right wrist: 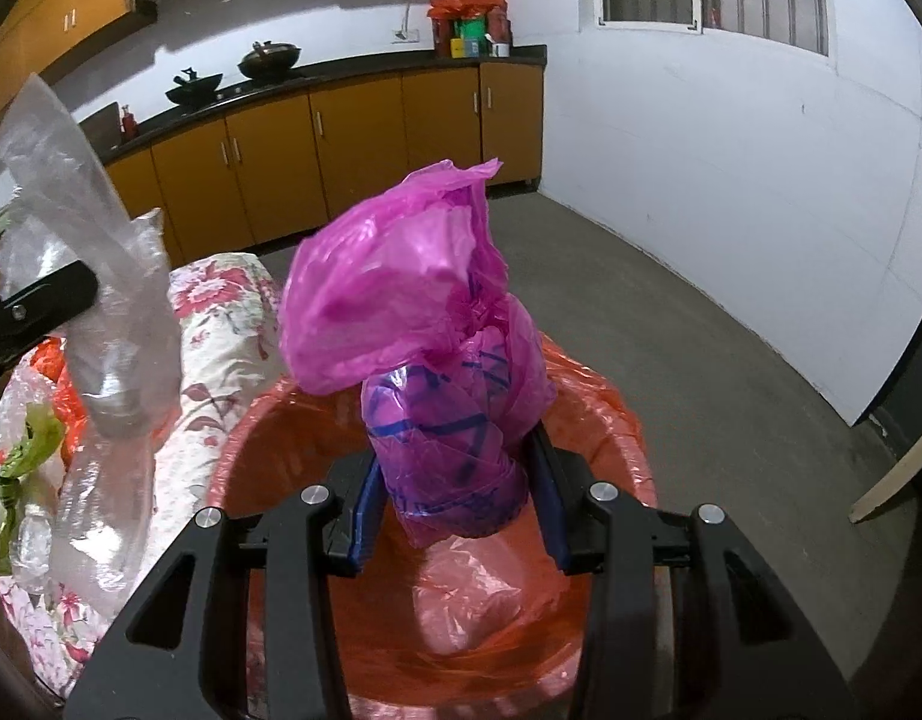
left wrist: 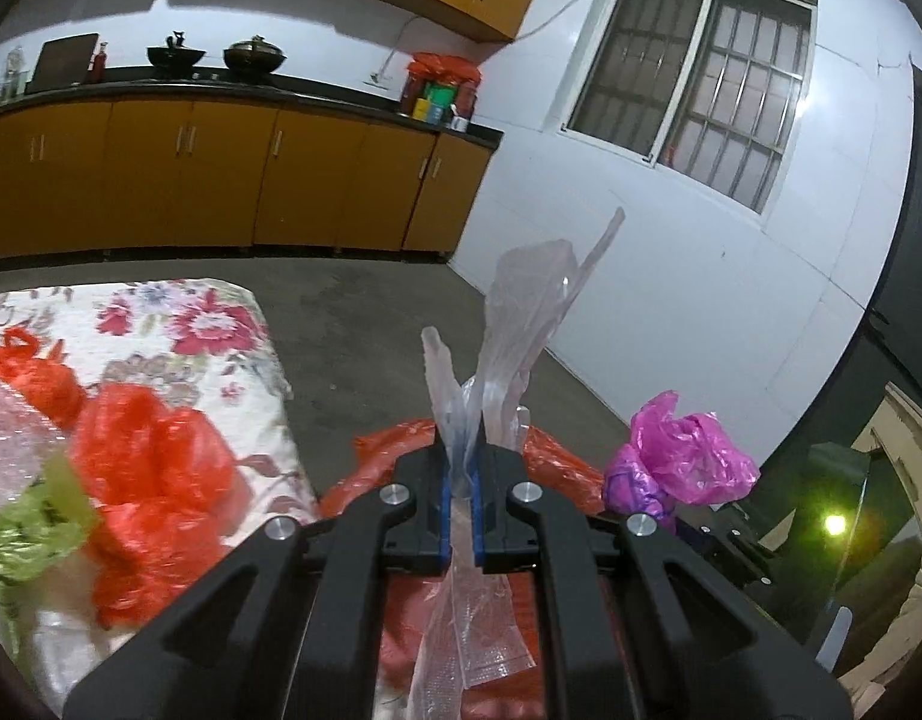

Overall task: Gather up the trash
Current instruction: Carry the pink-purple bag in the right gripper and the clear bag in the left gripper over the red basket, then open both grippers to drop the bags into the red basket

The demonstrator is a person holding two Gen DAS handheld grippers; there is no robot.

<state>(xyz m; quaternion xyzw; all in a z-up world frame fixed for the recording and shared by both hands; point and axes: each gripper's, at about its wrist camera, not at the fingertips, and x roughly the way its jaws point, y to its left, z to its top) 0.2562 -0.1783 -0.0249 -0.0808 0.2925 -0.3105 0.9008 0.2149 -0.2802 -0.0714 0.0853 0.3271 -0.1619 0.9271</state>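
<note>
My left gripper (left wrist: pixel 461 468) is shut on a clear plastic bag (left wrist: pixel 521 312), which sticks up past the fingers and hangs below them. It also shows in the right wrist view (right wrist: pixel 101 276). My right gripper (right wrist: pixel 455 480) is shut on a crumpled pink plastic bag (right wrist: pixel 401 288) and holds it over the bin lined with a red bag (right wrist: pixel 605 414). The pink bag (left wrist: pixel 683 456) shows at the right of the left wrist view, above the red liner (left wrist: pixel 557 462). A red bag (left wrist: pixel 155 468), a green bag (left wrist: pixel 29 534) and bubble wrap (left wrist: pixel 11 438) lie on the floral tablecloth (left wrist: pixel 221 324).
The bin stands beside the table's right edge on a grey concrete floor (right wrist: pixel 731 360). Orange kitchen cabinets (left wrist: pixel 221 180) with pots on a black counter run along the back wall. A white wall with a barred window (left wrist: pixel 701 84) is to the right, and a dark door (left wrist: pixel 917 252) beyond it.
</note>
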